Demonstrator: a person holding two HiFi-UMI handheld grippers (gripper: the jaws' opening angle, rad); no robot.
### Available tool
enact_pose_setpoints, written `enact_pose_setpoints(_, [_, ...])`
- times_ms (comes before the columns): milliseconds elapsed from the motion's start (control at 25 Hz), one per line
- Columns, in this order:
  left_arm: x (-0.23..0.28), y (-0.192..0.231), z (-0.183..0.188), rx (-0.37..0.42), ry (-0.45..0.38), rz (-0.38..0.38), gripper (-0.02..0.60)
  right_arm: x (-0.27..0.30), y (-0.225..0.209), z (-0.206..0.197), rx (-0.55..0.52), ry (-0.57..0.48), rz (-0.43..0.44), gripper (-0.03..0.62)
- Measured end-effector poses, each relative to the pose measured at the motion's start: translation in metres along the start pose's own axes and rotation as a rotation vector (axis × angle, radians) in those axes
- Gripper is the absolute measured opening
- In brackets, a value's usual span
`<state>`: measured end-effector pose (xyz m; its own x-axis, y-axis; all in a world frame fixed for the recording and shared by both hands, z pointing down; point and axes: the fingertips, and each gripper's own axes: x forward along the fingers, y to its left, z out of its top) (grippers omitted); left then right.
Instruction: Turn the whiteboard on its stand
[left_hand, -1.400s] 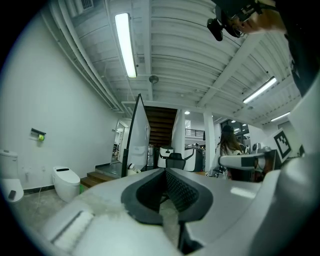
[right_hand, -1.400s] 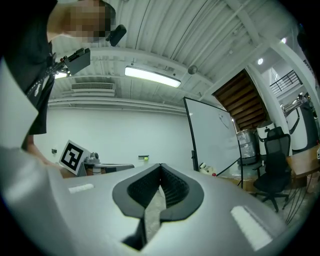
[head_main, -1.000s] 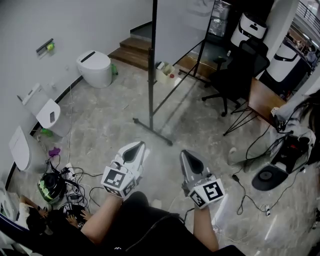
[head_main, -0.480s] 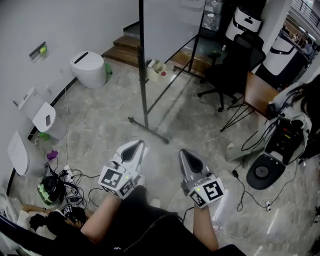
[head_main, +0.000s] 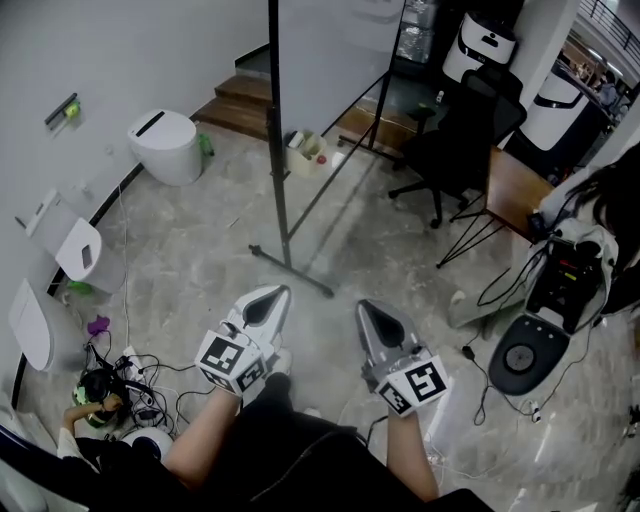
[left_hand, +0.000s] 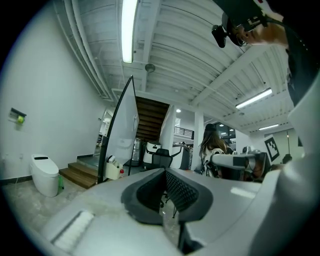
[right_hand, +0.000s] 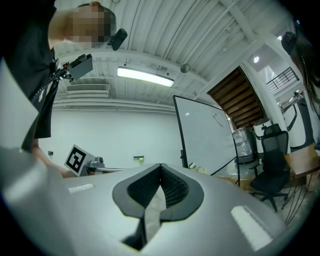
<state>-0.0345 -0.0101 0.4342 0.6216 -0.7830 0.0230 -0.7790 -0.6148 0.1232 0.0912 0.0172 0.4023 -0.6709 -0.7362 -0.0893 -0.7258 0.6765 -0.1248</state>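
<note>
Whiteboard (head_main: 335, 60) upright on its stand (head_main: 276, 170) on the floor (head_main: 200, 250), near the steps (head_main: 235, 105), well ahead of my grippers.

Head view: left gripper (head_main: 268, 298) and right gripper (head_main: 377, 312) side by side, pointing toward the whiteboard, touching nothing.

Left gripper view: my jaws closed together, nothing between them; whiteboard nearly edge-on, left of centre.

Right gripper view: jaws likewise closed, empty; whiteboard face right of centre.

The whiteboard (head_main: 330, 50) and its stand (head_main: 279, 170) sit further left in the head view, perhaps slightly nearer
</note>
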Motion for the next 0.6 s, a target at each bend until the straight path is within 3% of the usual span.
enact_pose_setpoints(600, [0.085, 0.114, 0.028, 0.016, -0.008, -0.068, 0.005, 0.127, -0.046, 0.011, -0.066, 0.011, -0.049, 0.009])
